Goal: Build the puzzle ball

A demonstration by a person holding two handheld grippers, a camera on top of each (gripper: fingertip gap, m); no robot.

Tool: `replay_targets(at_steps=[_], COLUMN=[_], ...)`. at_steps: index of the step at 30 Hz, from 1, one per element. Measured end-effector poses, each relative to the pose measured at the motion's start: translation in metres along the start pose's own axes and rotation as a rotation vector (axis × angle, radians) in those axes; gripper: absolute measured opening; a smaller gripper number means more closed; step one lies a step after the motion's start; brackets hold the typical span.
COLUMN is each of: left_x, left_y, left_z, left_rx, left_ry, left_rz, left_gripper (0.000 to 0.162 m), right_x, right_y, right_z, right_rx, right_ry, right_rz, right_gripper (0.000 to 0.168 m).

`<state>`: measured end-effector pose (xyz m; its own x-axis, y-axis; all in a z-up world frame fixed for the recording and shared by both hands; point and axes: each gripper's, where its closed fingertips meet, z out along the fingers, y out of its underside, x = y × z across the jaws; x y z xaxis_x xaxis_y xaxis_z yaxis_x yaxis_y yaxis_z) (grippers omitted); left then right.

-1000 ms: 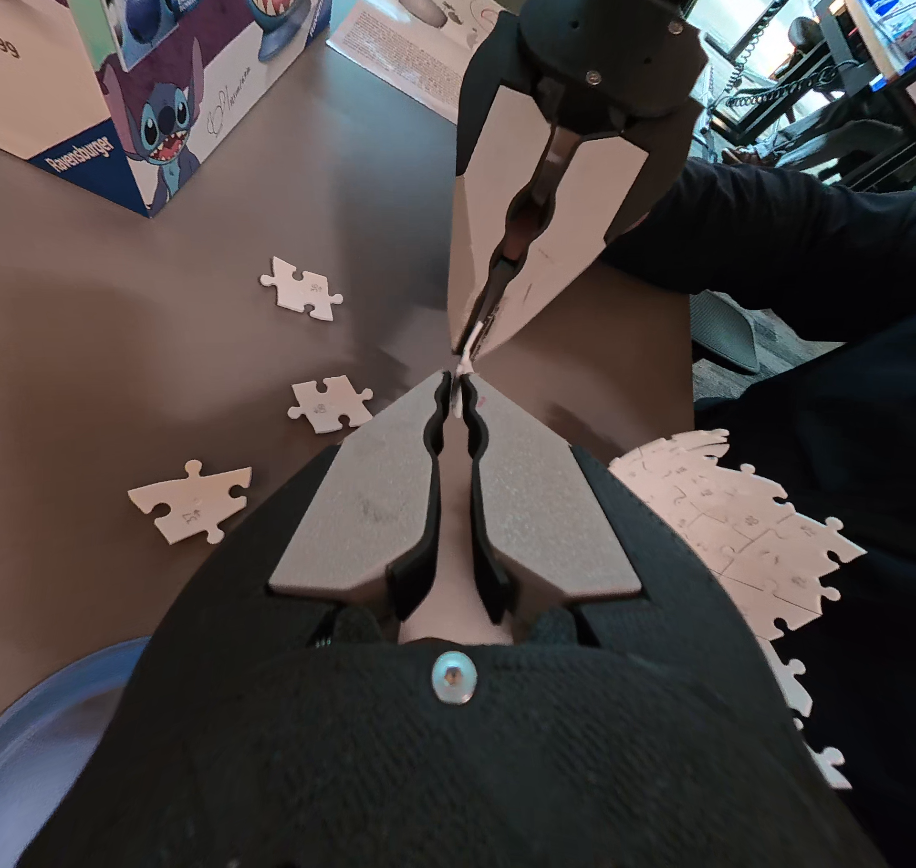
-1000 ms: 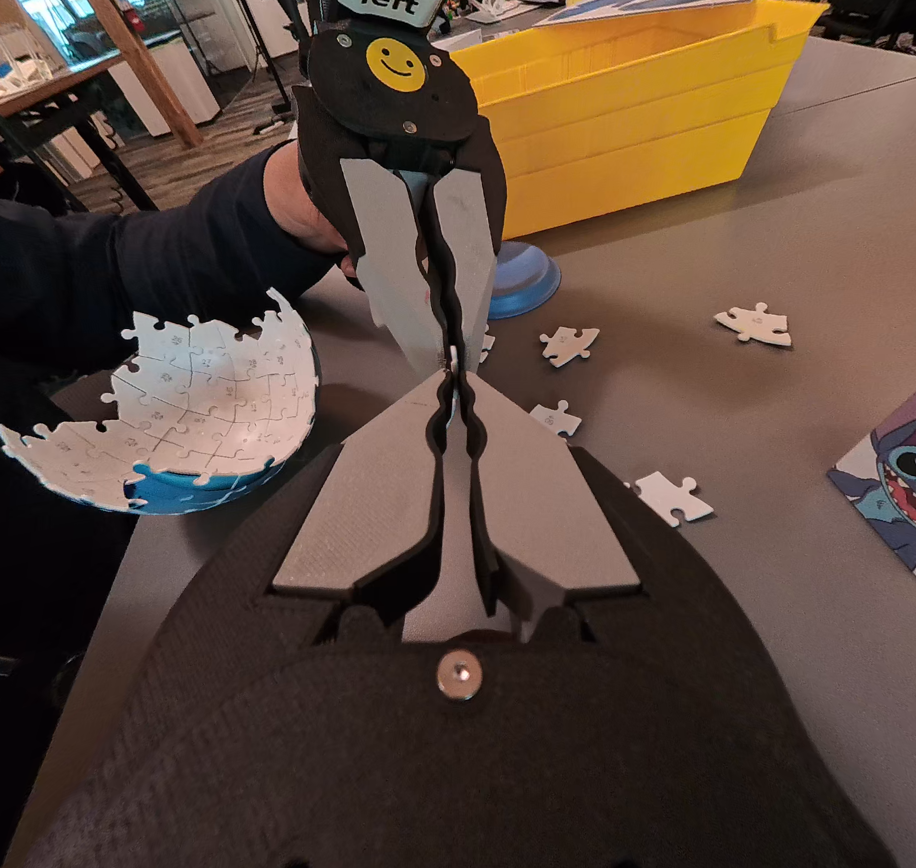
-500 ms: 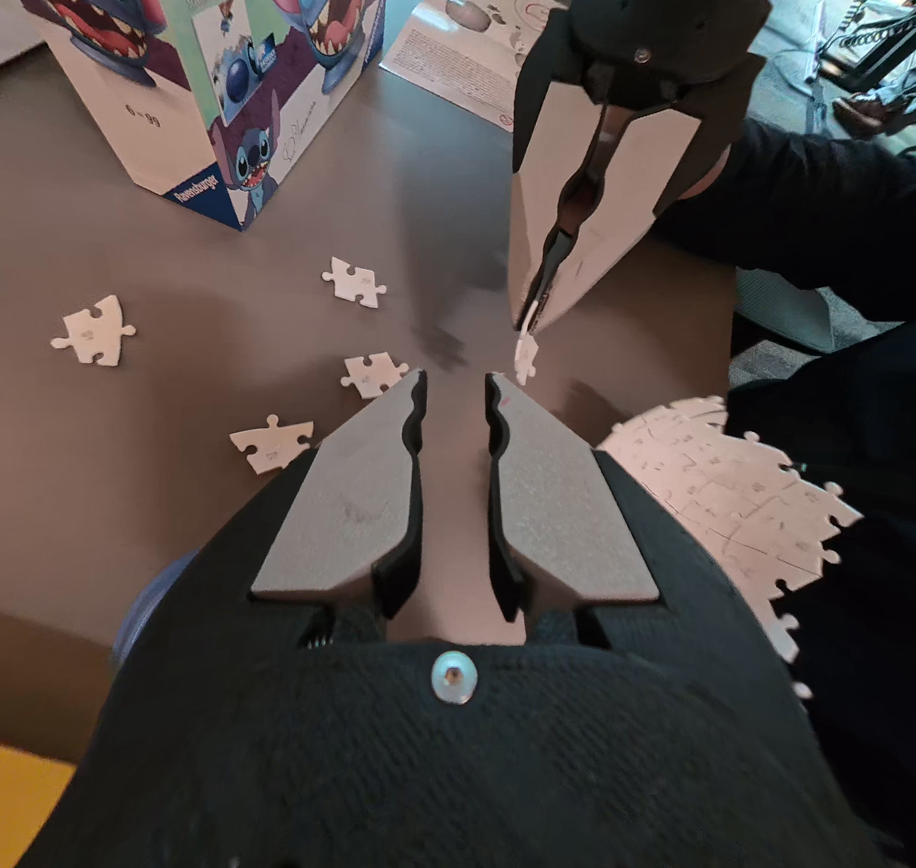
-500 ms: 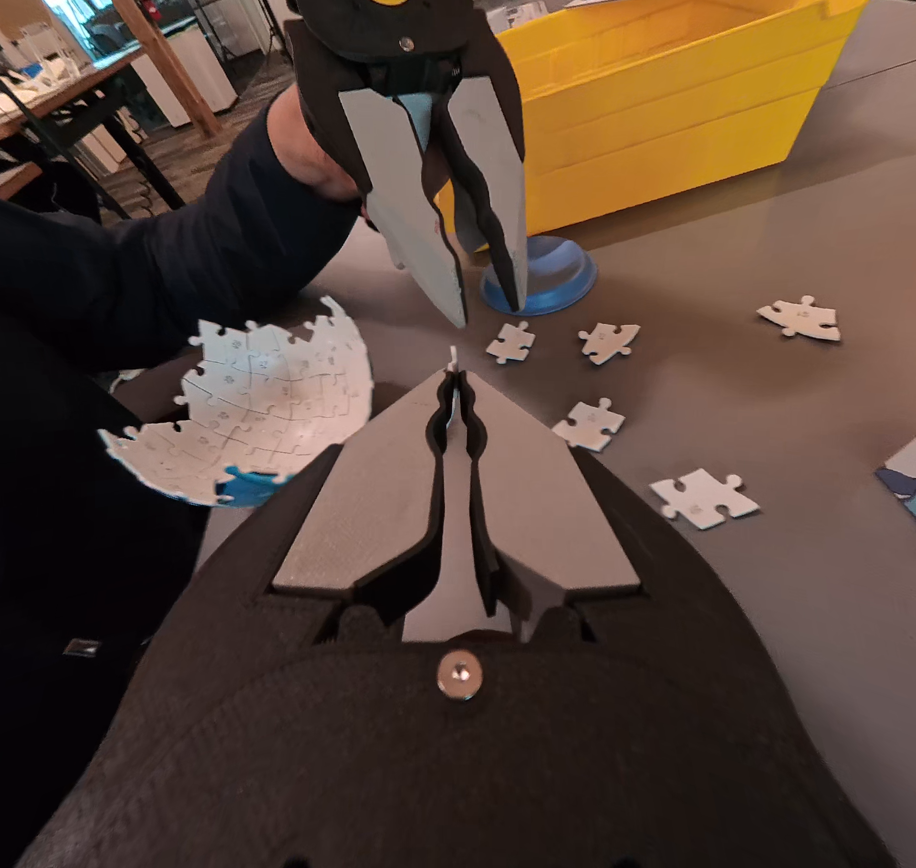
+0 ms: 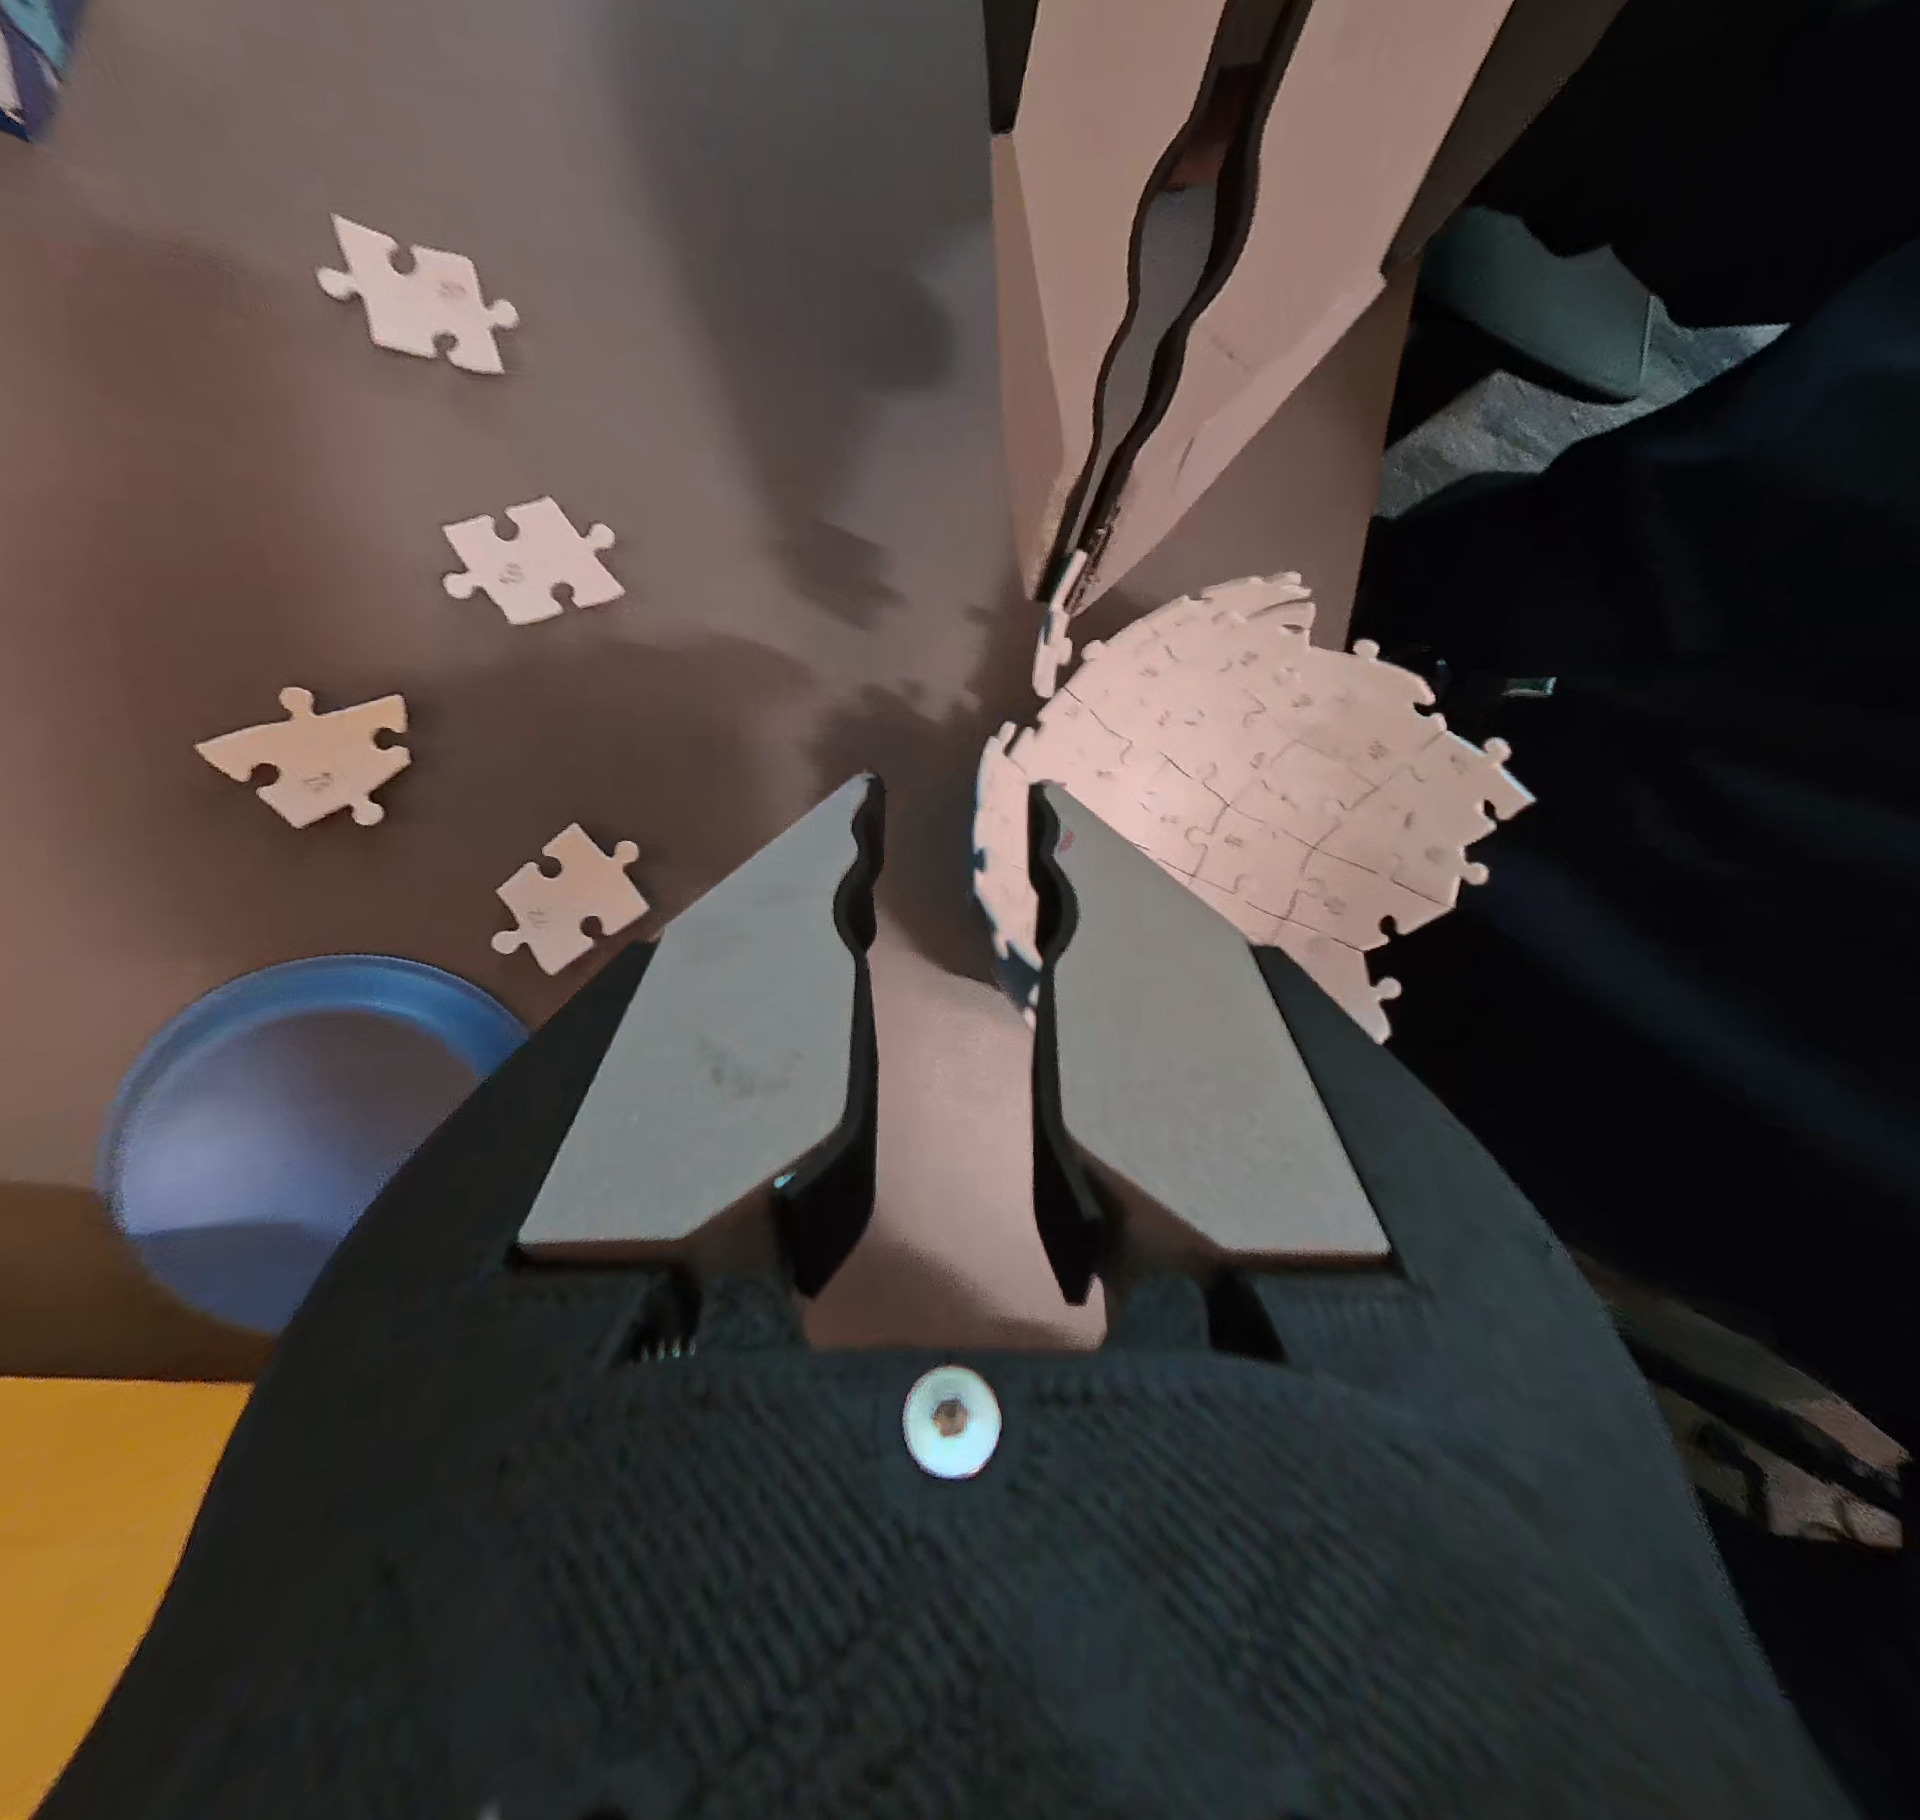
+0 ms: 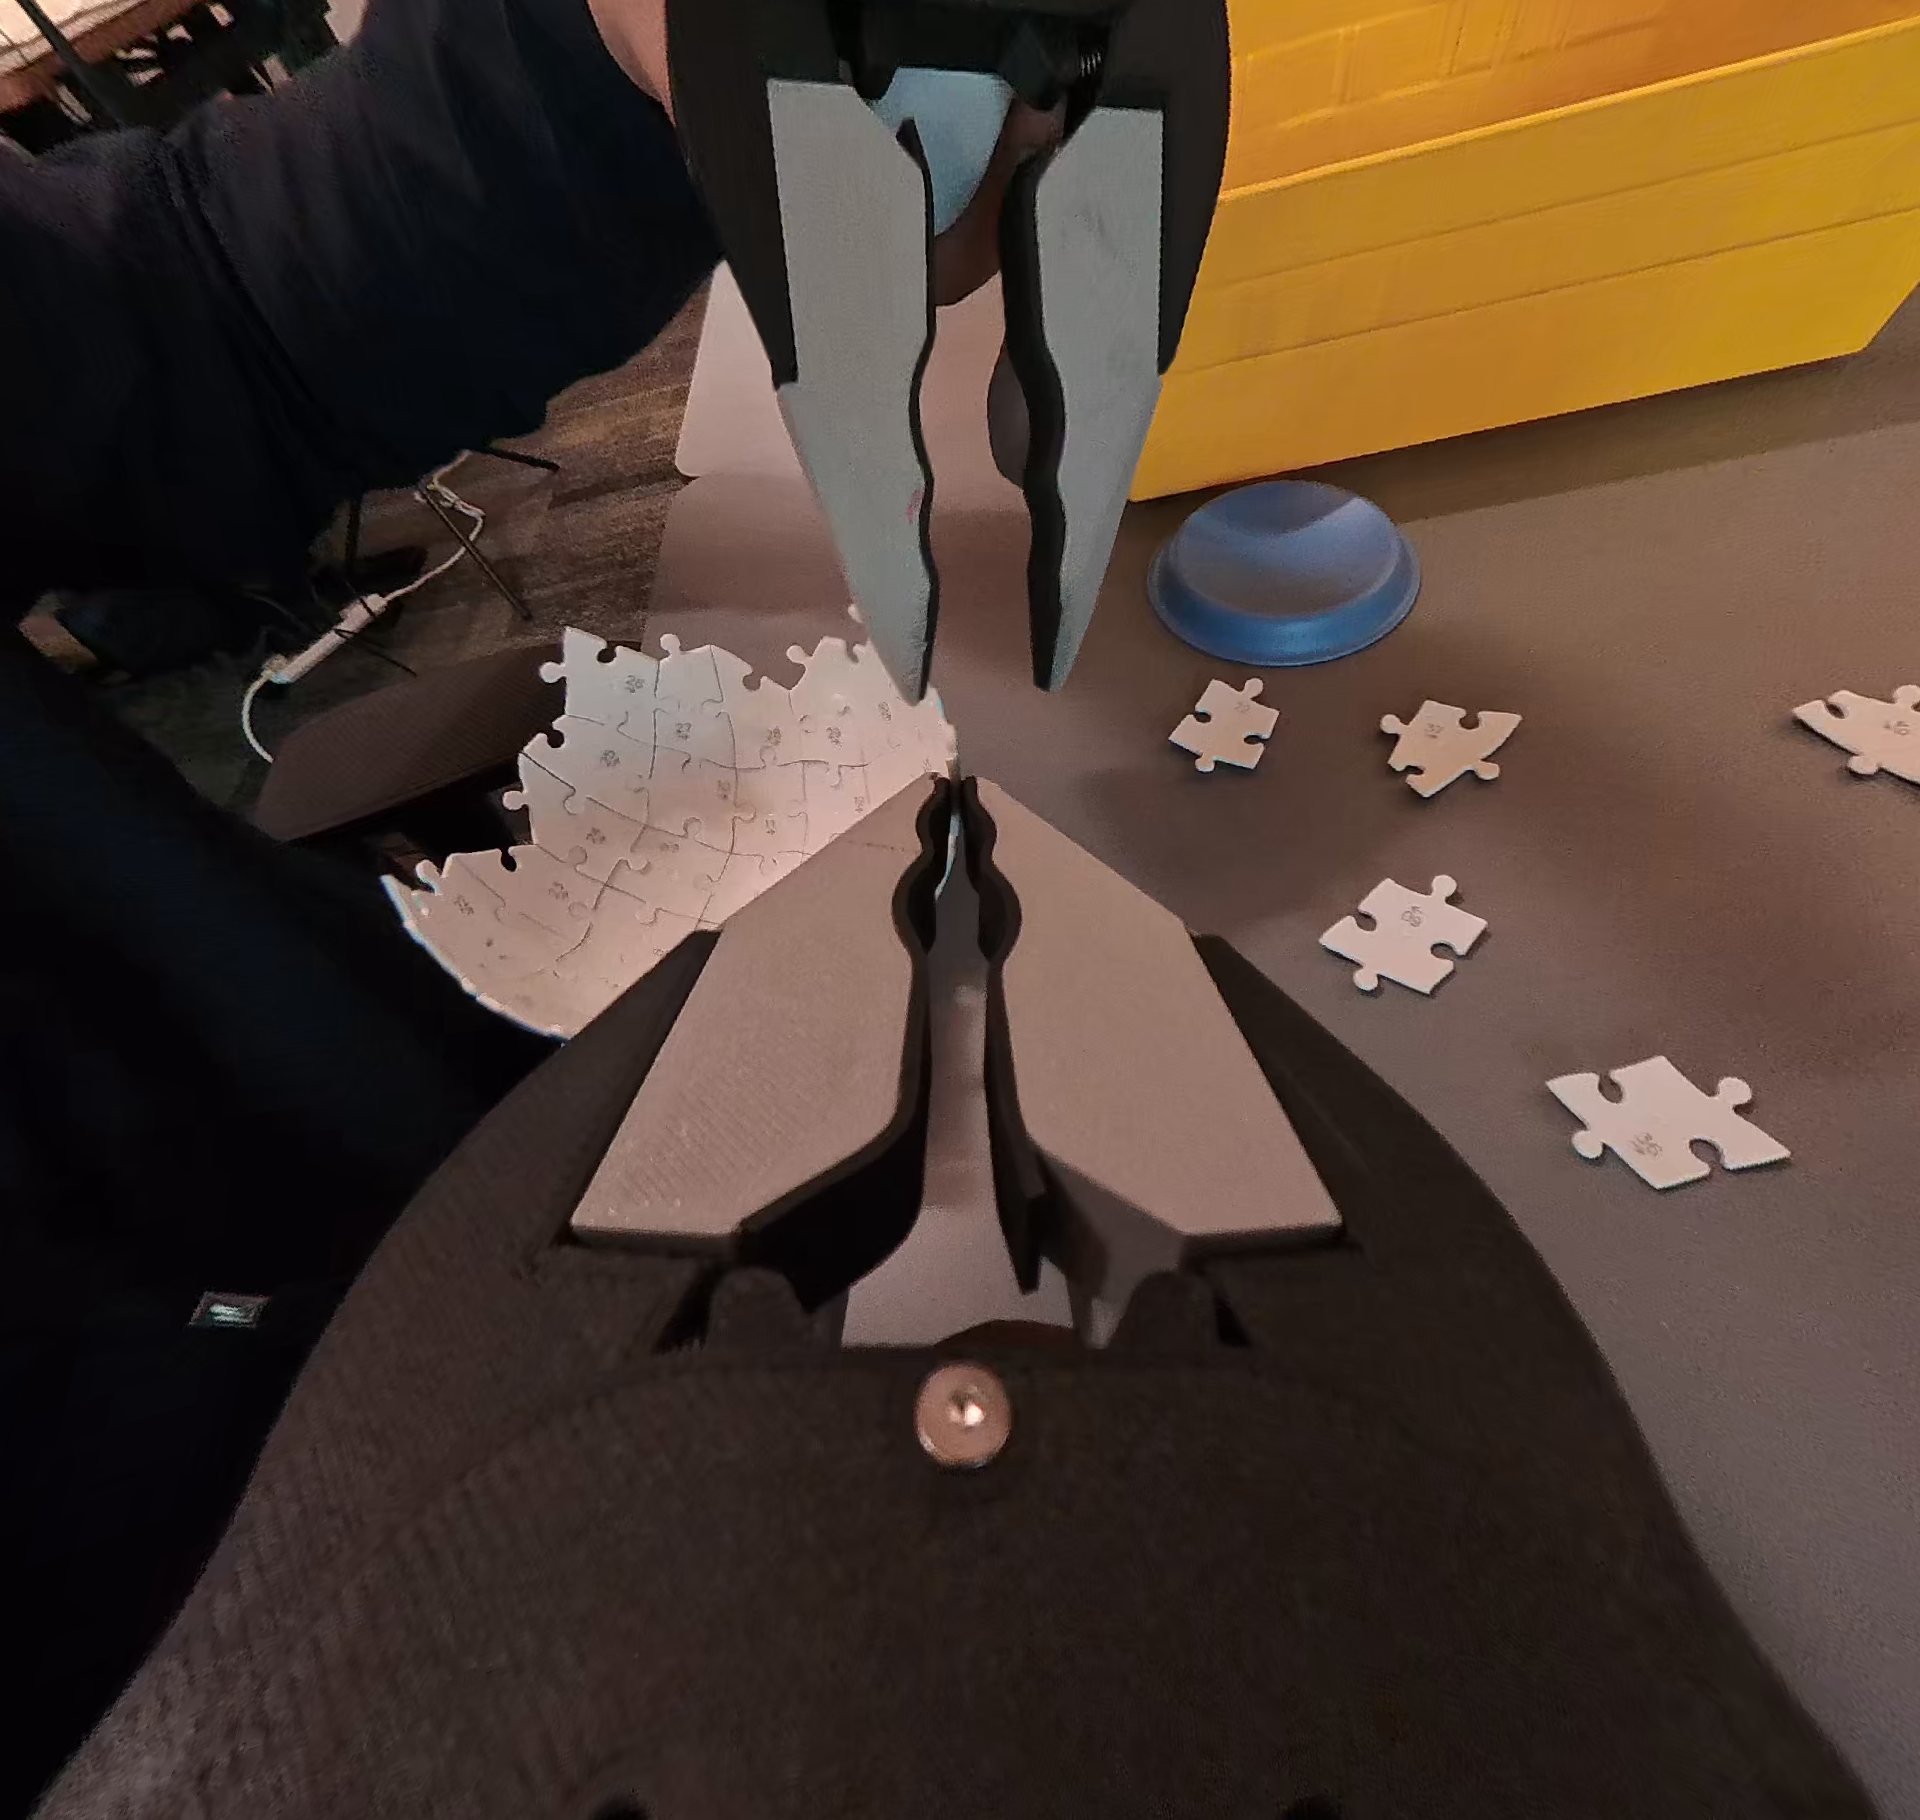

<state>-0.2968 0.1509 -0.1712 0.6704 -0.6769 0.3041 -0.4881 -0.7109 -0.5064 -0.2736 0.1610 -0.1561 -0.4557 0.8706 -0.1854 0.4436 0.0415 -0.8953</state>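
Observation:
The half-built puzzle ball [image 5: 1278,783] is a white bowl of joined pieces at the table's near edge; it also shows in the right wrist view [image 6: 675,814]. My right gripper [image 5: 1075,575] [image 6: 956,783] is shut on a white puzzle piece [image 5: 1055,643] and holds it at the bowl's rim; I cannot tell whether piece and rim touch. My left gripper [image 5: 954,791] [image 6: 982,688] is open and empty, tips just over the bowl's edge, facing the right gripper. Several loose pieces lie on the table, such as a piece [image 5: 530,560] and another piece [image 6: 1403,934].
A blue round stand [image 5: 301,1116] [image 6: 1283,575] sits on the grey table. A yellow bin [image 6: 1507,264] stands behind it. A person's dark sleeves are close on the bowl's side. More loose pieces [image 6: 1662,1121] lie to the right. The grippers are tip to tip, or close to it.
A second ago both grippers pinched the piece. My left gripper has let go and opened. My right gripper has carried the piece over to the bowl's rim, and the left has followed.

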Motion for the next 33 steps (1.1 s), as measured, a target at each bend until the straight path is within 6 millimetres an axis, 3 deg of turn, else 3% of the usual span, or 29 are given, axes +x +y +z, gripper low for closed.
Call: replay_targets(at_steps=[8, 19, 33], left_x=[0.009, 0.006, 0.018], left_y=[0.012, 0.027, 0.038], left_z=[0.010, 0.017, 0.007], left_rx=[-0.129, -0.210, -0.204], left_ry=[0.015, -0.021, -0.029], left_rz=[-0.037, -0.122, -0.193], left_gripper=[0.022, 0.005, 0.012], right_x=[0.003, 0.001, -0.003], right_y=[-0.008, -0.007, -0.006], right_z=[-0.015, -0.012, -0.007], right_rx=[0.051, 0.040, 0.028], right_ry=[0.012, 0.012, -0.003], right_rz=[0.008, -0.001, -0.003], right_gripper=[0.000, 0.000, 0.000])
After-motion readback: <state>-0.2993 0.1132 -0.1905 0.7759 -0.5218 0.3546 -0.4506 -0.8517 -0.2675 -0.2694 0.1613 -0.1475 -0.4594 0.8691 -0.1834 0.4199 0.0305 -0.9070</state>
